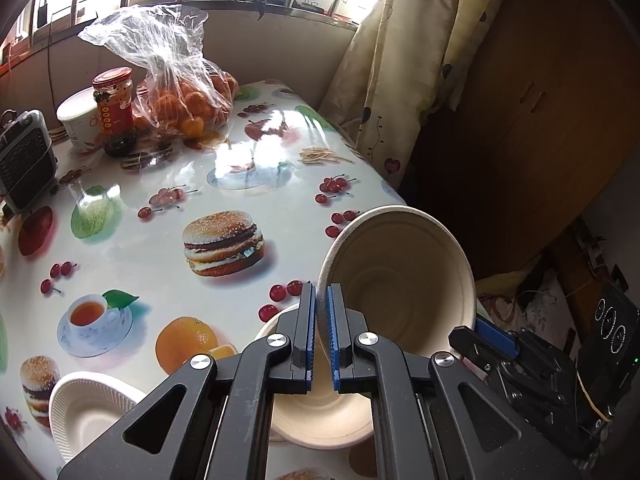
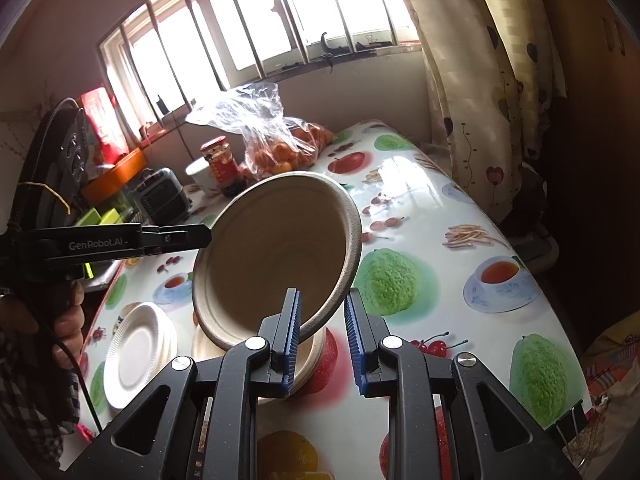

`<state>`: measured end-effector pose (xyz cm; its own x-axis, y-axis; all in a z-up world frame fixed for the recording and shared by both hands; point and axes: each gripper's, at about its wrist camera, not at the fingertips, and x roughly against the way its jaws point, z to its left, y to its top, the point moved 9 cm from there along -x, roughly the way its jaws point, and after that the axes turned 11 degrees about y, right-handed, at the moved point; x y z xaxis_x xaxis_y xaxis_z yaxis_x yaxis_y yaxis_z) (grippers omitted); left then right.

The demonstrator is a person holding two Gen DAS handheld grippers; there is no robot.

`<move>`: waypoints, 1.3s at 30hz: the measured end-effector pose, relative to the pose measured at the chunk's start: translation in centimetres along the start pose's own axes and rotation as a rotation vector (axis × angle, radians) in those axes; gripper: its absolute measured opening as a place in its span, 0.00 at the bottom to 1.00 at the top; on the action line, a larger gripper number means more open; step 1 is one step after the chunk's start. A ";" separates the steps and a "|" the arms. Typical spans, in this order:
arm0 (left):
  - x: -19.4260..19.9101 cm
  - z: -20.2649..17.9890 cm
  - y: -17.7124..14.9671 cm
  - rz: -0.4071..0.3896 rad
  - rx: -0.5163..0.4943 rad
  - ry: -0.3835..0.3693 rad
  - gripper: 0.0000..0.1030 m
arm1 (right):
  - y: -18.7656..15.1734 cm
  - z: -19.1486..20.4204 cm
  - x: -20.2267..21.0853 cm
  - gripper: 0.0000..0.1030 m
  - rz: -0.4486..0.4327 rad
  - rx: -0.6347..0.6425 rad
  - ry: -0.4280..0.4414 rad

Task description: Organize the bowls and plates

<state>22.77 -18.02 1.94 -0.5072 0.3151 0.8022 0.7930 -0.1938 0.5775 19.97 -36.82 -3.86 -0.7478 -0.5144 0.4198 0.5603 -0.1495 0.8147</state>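
Note:
My left gripper (image 1: 322, 304) is shut on the rim of a beige paper bowl (image 1: 404, 280), holding it tilted in the air over another beige bowl (image 1: 320, 420) on the table. The held bowl also shows in the right wrist view (image 2: 276, 256), with the left gripper (image 2: 202, 236) at its left rim. My right gripper (image 2: 322, 320) is open, its jaws on either side of the held bowl's near rim without closing on it. The lower bowl (image 2: 308, 354) sits under it. A stack of white paper plates (image 1: 86, 408) (image 2: 136, 348) lies to the left.
A bag of oranges (image 1: 188, 100), a red-lidded jar (image 1: 114, 108), a white tub (image 1: 78, 120) and a small grey heater (image 1: 24, 160) stand at the table's far side. The table edge (image 1: 380, 176) runs along a curtain (image 1: 400, 60) on the right.

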 end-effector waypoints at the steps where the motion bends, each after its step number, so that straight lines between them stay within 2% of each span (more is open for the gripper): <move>1: 0.2 0.1 -0.1 -0.003 -0.001 0.001 0.06 | -0.1 0.1 0.0 0.21 0.001 0.002 0.001; 19: 0.6 3.0 -3.2 0.017 0.042 0.027 0.06 | -2.7 2.2 -1.4 0.21 0.057 0.022 0.029; 39: -0.6 4.4 -6.1 0.068 0.082 0.040 0.06 | -4.6 2.6 -2.9 0.22 0.101 0.029 0.035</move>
<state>19.68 -12.96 -2.75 -0.4632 0.2667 0.8452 0.8501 -0.1359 0.5087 18.59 -32.42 -7.74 -0.6745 -0.5549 0.4869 0.6216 -0.0710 0.7801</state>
